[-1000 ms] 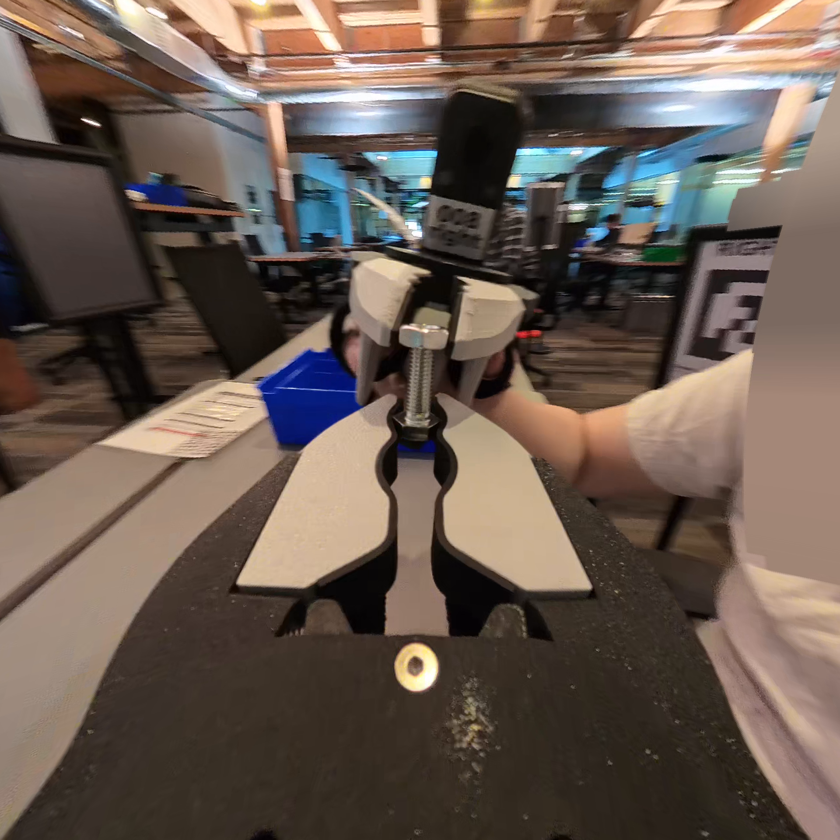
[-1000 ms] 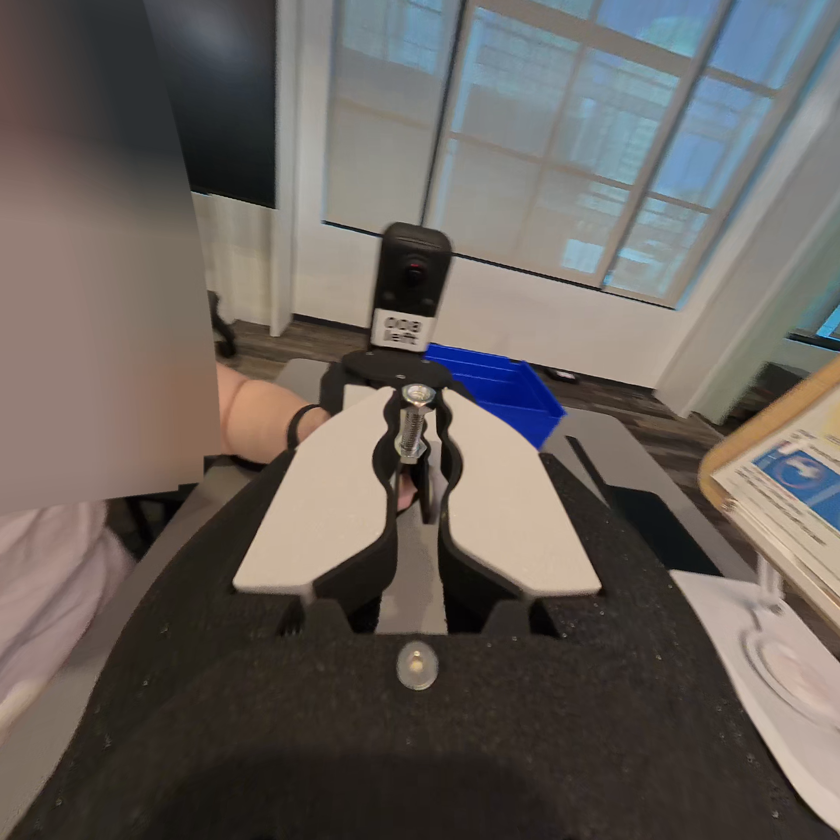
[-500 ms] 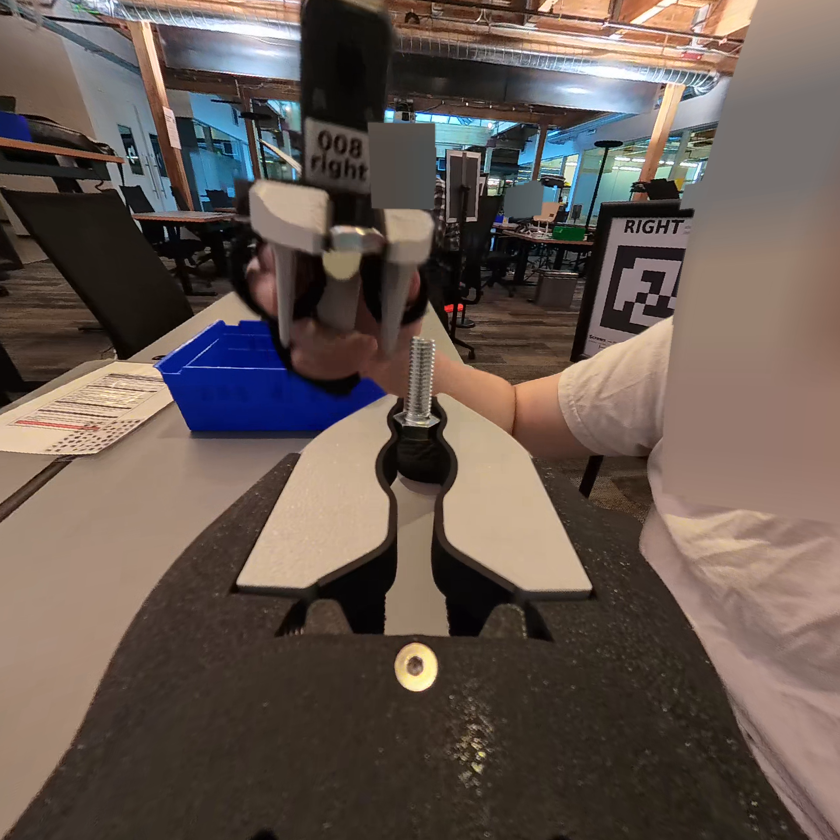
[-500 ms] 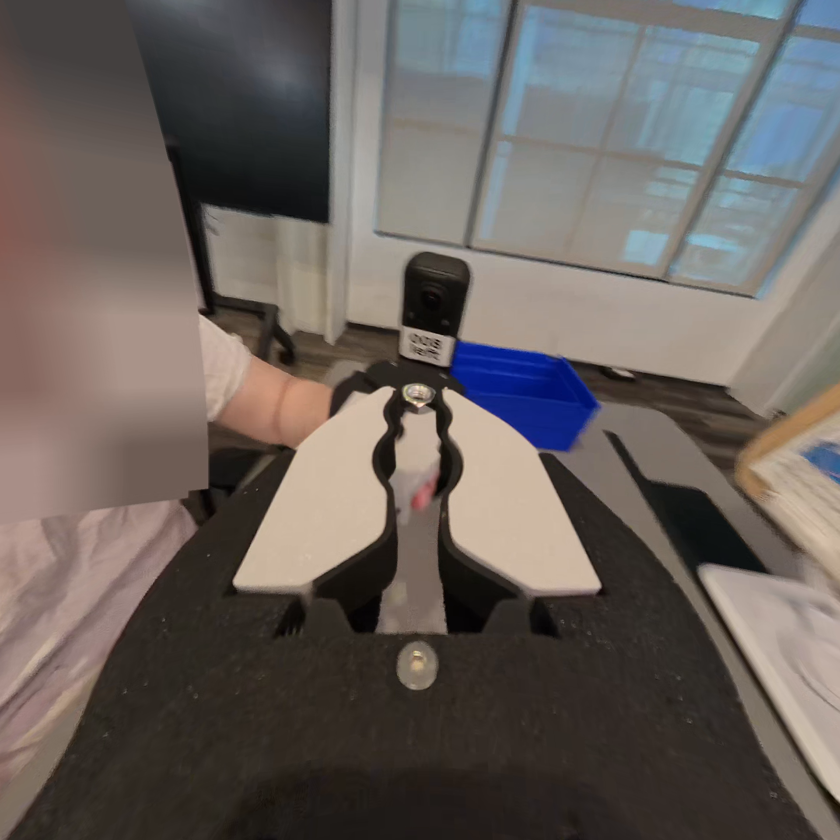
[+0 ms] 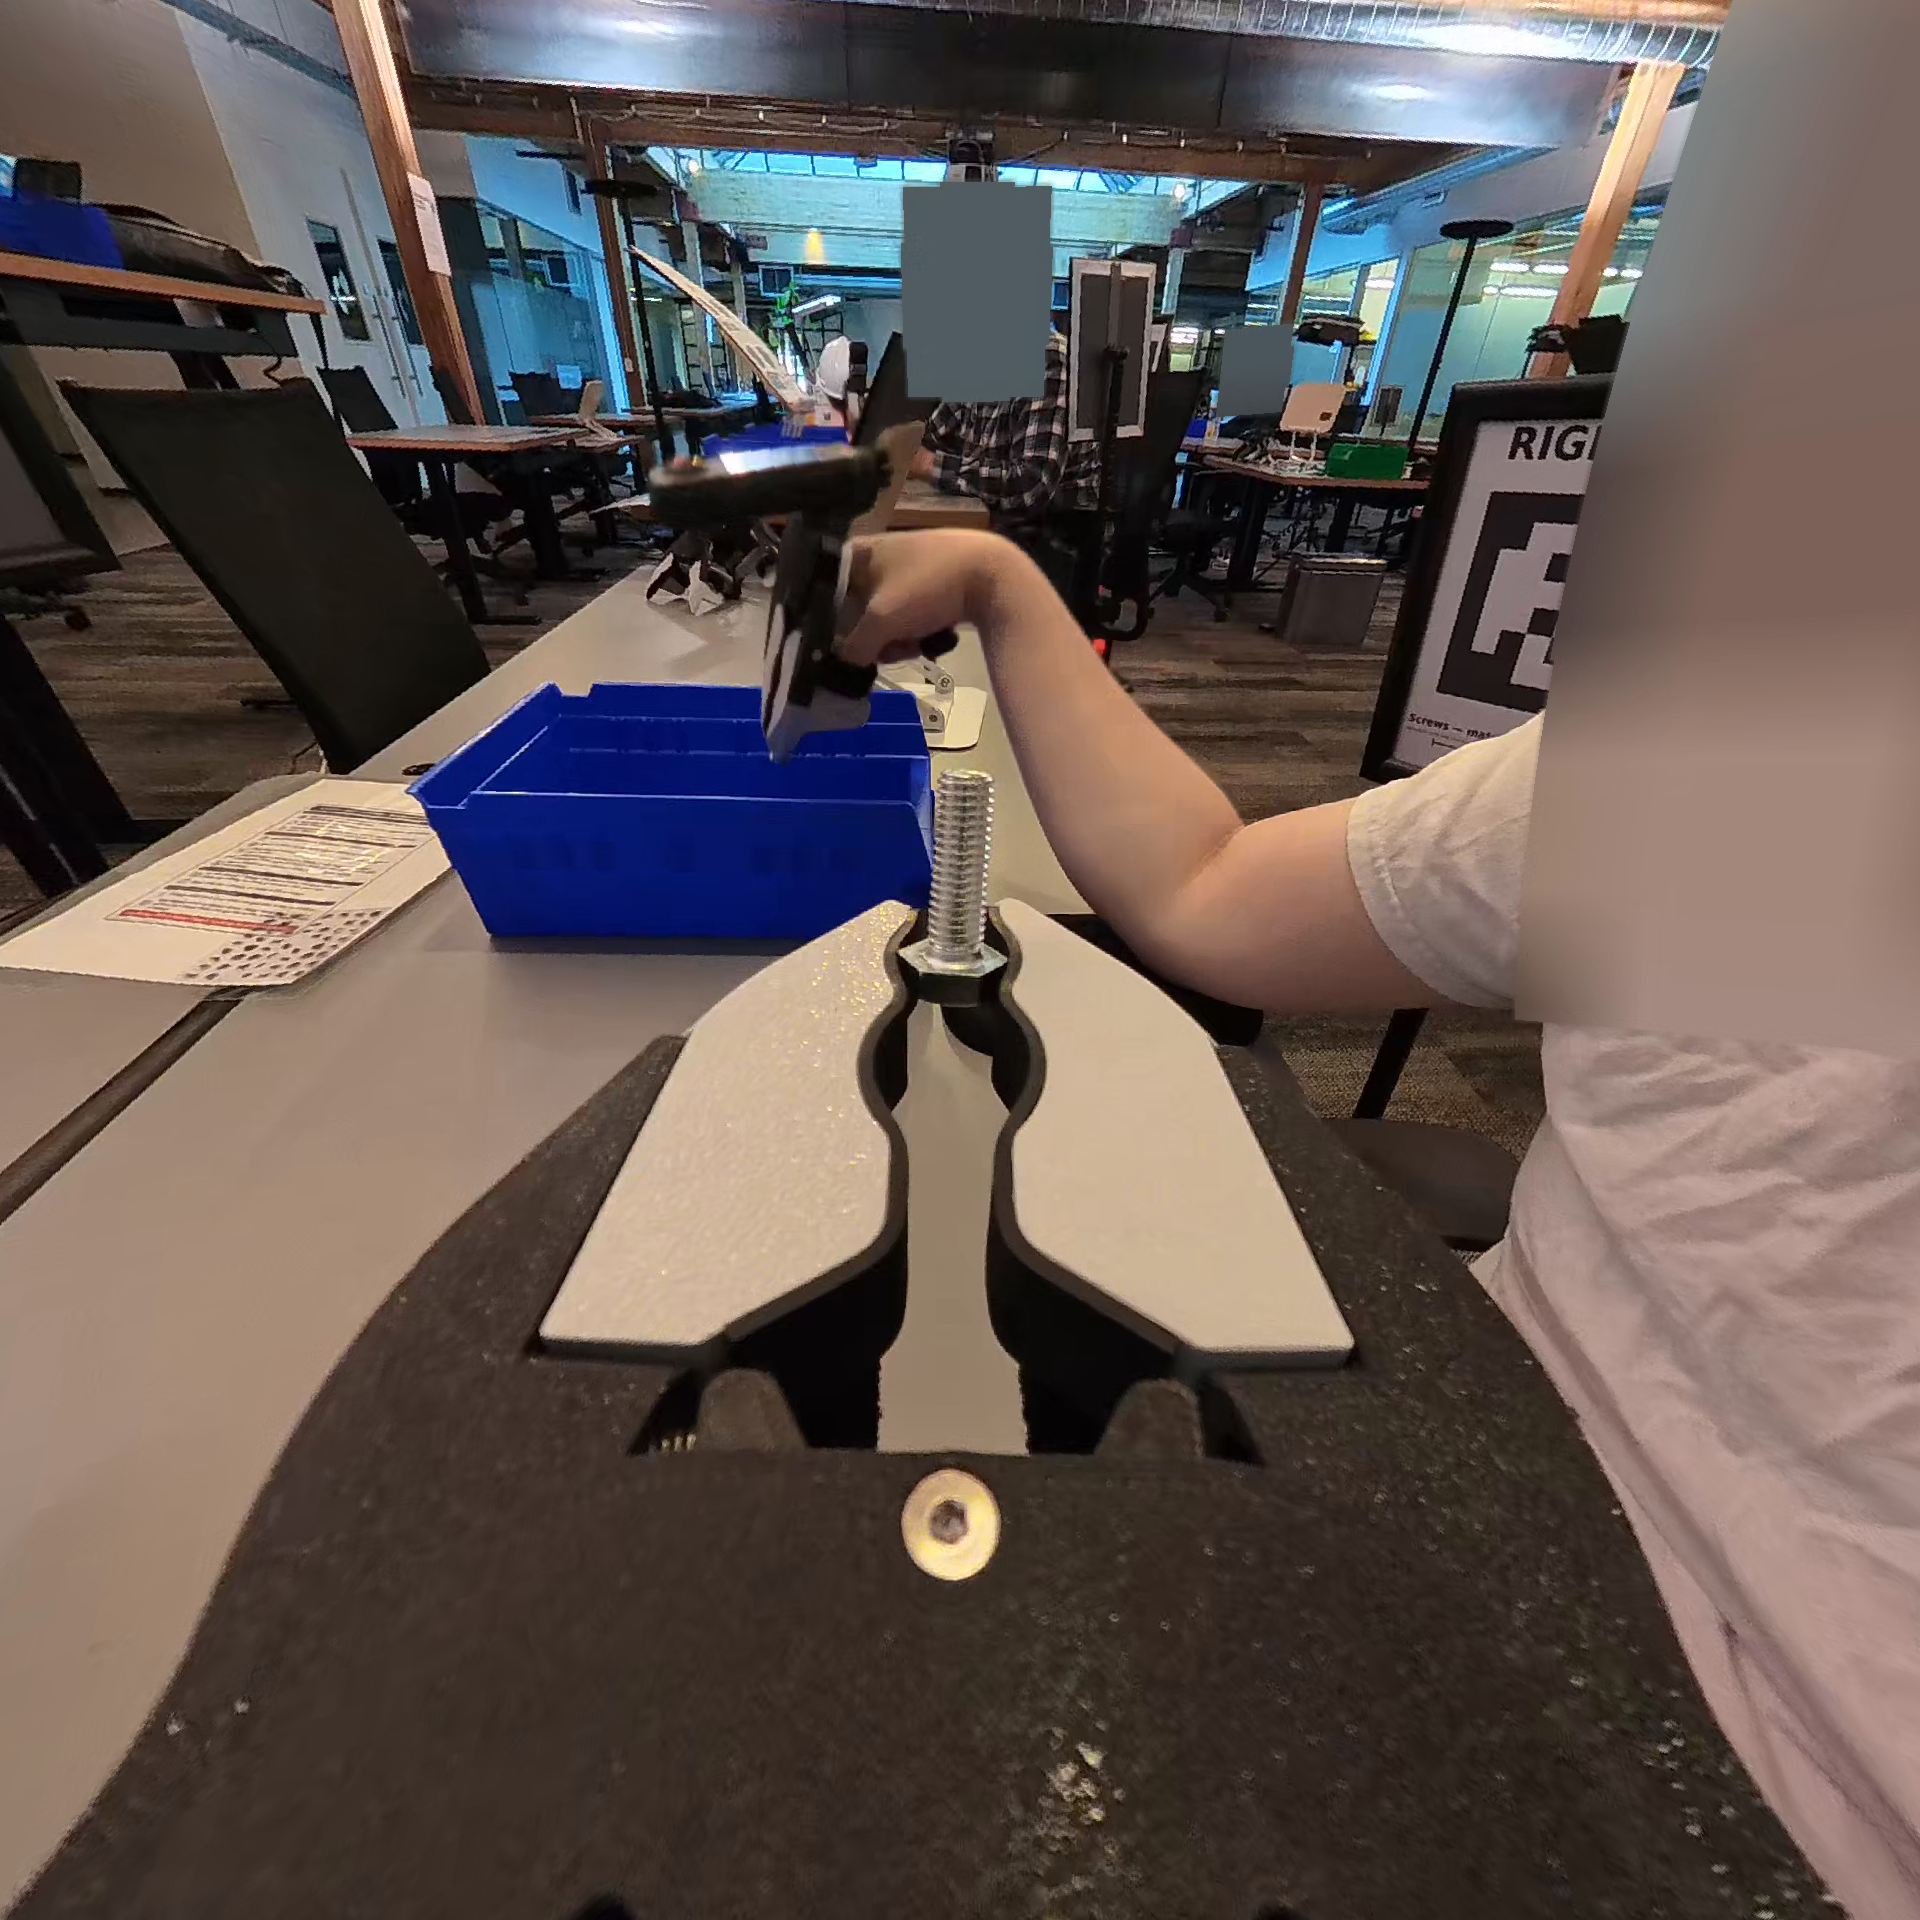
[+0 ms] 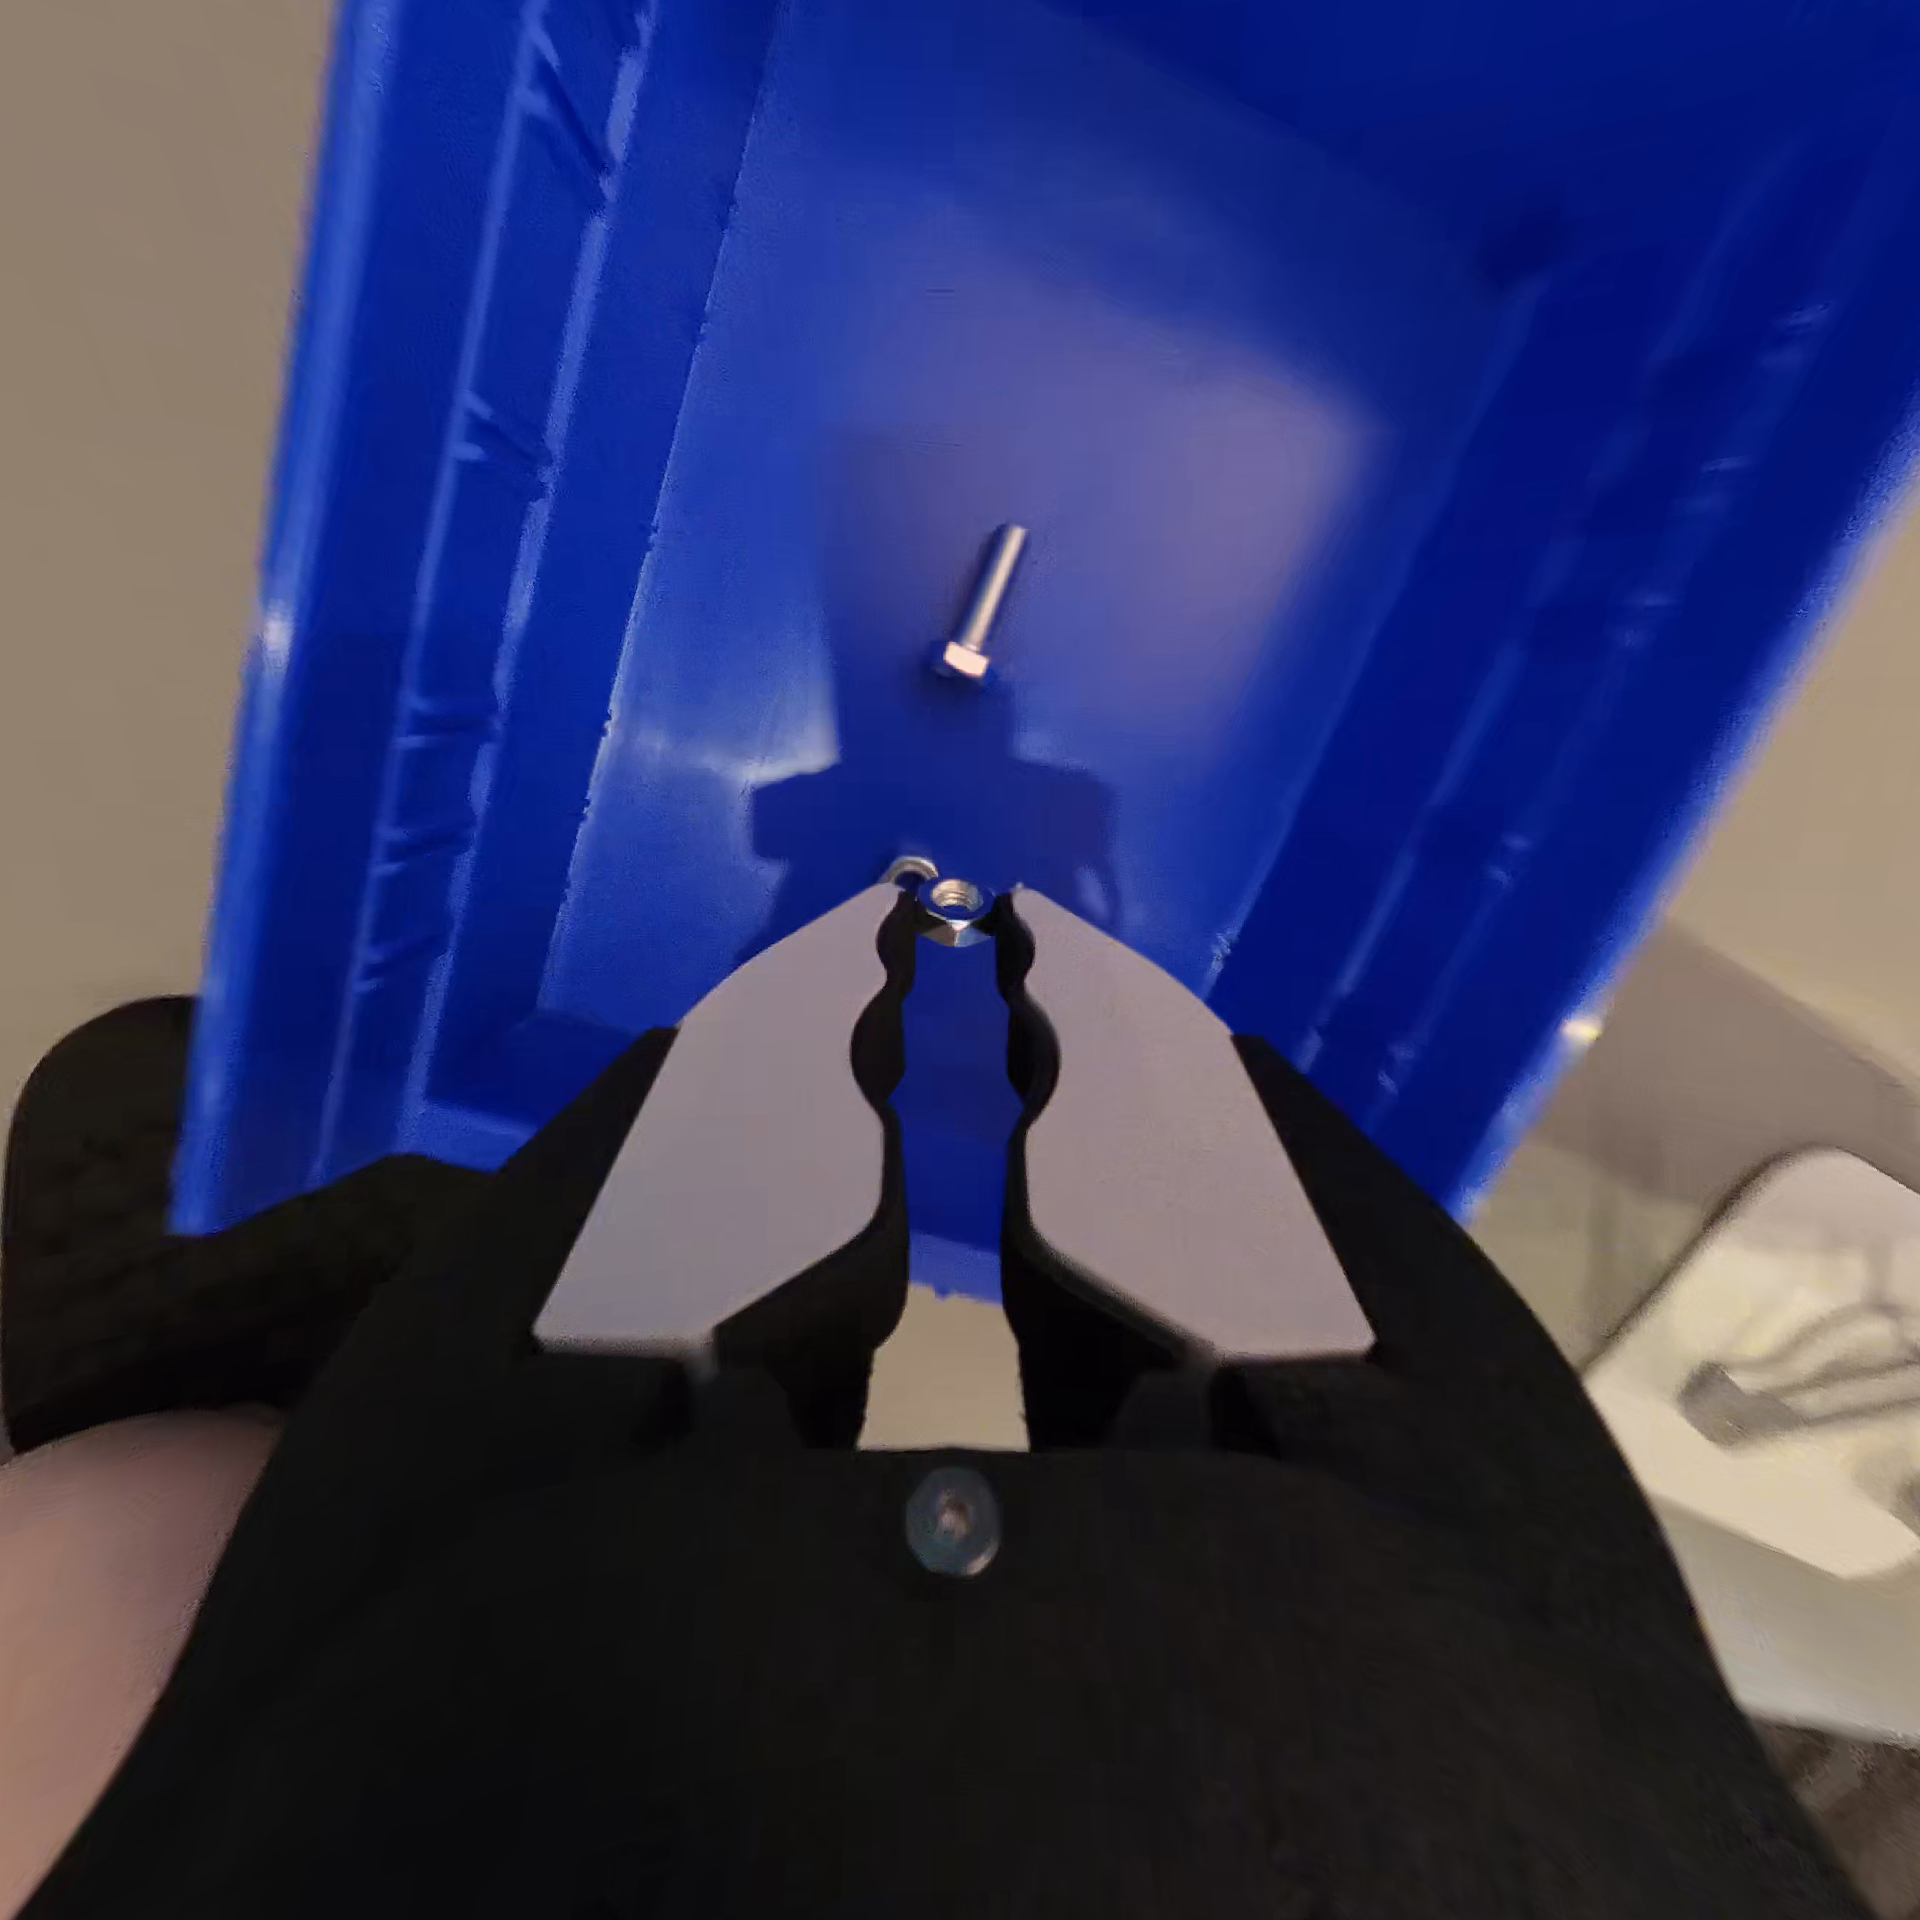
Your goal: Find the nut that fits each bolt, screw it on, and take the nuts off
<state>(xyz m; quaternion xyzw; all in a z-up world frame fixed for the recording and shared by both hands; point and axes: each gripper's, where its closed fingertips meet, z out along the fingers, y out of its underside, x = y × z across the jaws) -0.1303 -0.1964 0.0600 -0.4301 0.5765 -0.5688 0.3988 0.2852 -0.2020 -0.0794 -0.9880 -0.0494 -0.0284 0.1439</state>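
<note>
in the left wrist view, the left tool [image 5: 951, 961] is sitting at the centre of the frame, its grey fingers clenched on the hexagonal head of a silver threaded steel bolt [image 5: 958, 873]. the bolt is standing upright, its shank rising bare above the fingertips with no nut on it. behind it, in the middle left of the frame, a blue plastic bin [image 5: 681, 821] is resting on the grey surface [image 5: 312, 1122], and a printed paper sheet [image 5: 239, 883] is lying just beside the bin at the left edge. above the bin's far side, the right tool [image 5: 795, 727] is pointing downward into the bin, held by a person's hand [image 5: 914, 597] whose bare forearm is stretching in from the right.

in the right wrist view, the right tool [image 6: 954, 912] is filling the lower half of the frame and looking down into the blue plastic bin [image 6: 520, 520]. its fingertips are gripping a small silver hexagonal nut [image 6: 954, 909] — the threaded hole is facing the camera. a second small silver piece [image 6: 909, 868] is peeking out just left of the nut on the bin floor; what it is cannot be told. farther up, near the centre of the frame, a second, smaller silver bolt [image 6: 982, 603] is lying flat on the bin floor, well apart from the nut. the picture is slightly blurred.
</note>
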